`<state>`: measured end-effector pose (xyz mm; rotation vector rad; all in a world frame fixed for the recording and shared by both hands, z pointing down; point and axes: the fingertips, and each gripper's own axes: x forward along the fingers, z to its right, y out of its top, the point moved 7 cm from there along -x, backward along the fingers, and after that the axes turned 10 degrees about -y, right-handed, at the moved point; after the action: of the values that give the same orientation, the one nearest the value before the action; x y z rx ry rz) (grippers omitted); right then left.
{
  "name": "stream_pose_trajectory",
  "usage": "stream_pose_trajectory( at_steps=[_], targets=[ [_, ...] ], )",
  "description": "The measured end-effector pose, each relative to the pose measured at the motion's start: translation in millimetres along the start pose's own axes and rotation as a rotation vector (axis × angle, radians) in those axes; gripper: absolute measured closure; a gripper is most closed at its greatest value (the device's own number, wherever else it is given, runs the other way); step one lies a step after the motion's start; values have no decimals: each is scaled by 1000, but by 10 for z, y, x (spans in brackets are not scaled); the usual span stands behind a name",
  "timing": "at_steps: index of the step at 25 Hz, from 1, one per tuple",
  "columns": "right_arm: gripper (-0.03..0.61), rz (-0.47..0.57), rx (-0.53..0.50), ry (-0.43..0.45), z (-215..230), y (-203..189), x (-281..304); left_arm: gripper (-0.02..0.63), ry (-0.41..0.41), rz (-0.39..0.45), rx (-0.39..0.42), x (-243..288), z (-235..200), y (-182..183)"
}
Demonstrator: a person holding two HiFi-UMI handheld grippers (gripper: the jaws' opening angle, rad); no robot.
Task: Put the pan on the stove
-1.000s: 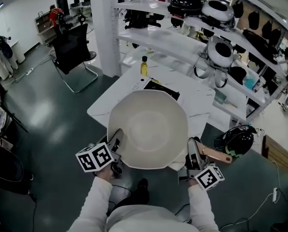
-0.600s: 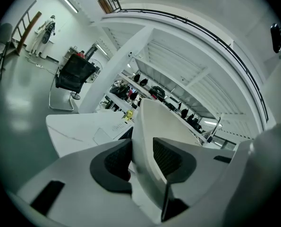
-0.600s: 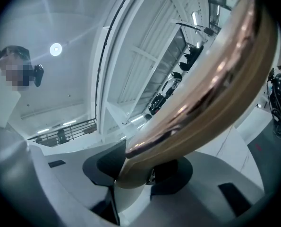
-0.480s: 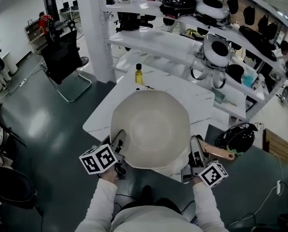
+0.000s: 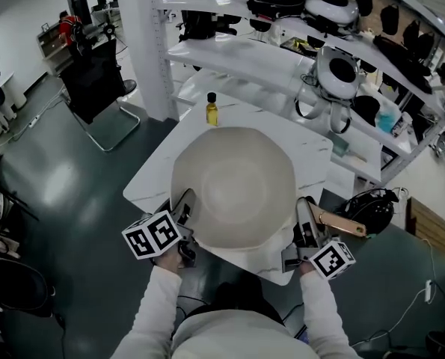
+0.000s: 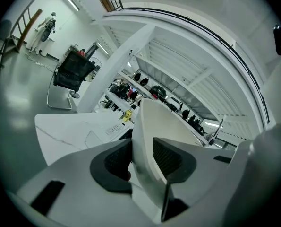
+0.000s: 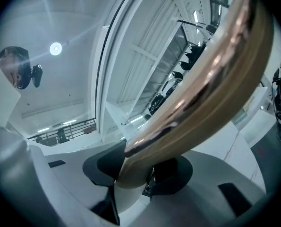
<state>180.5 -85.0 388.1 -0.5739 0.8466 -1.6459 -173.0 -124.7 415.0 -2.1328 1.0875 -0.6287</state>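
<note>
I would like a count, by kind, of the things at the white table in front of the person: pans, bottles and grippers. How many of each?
pan: 1
bottle: 1
grippers: 2, the left gripper shut on the pan's rim, the right gripper shut on its handle
total: 4

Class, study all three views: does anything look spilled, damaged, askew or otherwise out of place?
Nothing stands out. The white pan is gripped at its rim by the left gripper and at its brown handle by the right gripper, over the table. The bottle stands upright; no spill or damage shows.
</note>
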Motion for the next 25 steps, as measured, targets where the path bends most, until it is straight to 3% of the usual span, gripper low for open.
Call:
stream_pose_trajectory(
  at_steps=[25],
  targets=[
    [402,-122,52,104,883,324,1484,469,153,59,-36,1192,-146,134]
  ],
)
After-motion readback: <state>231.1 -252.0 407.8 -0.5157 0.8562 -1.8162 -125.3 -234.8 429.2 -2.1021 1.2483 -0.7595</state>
